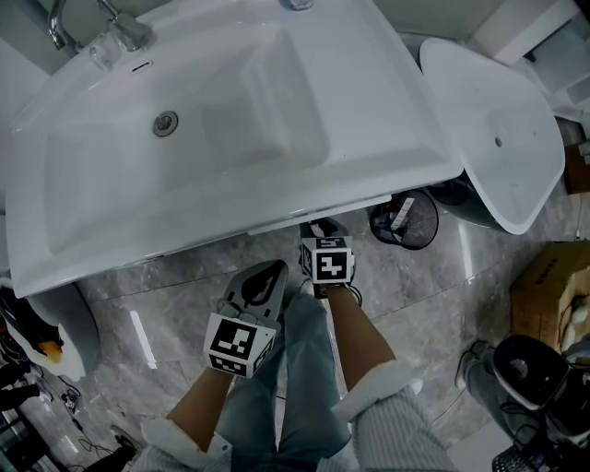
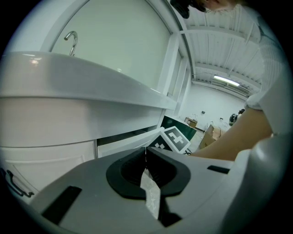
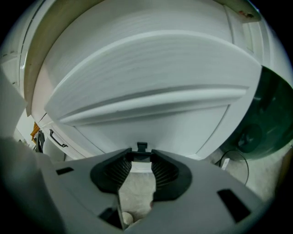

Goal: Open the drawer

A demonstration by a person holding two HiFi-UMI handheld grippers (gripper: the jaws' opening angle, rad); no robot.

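Count, all placed against the sink (image 1: 387, 101):
- 1 sink
- 1 faucet (image 1: 61, 28) at its back rim
- 1 drain (image 1: 165, 123) in its bowl
- 1 drawer (image 2: 123, 145) beneath it
- 2 hand-held grippers at its front edge: left hand-held gripper (image 1: 267, 275), right hand-held gripper (image 1: 320, 229)
- 1 wire bin (image 1: 406, 219) and 1 cardboard box (image 1: 544, 286) to its right

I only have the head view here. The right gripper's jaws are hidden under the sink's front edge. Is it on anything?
Observer: Yes. In the right gripper view, the right gripper is closed on a white lip of the drawer front, which spans its jaws pad to pad.
Operator: Is it pulled open at all?
Observer: Slightly, it seems: the left gripper view shows a dark gap above the drawer front.
Operator: And the left gripper?
Observer: The left gripper is shut, nothing in it.
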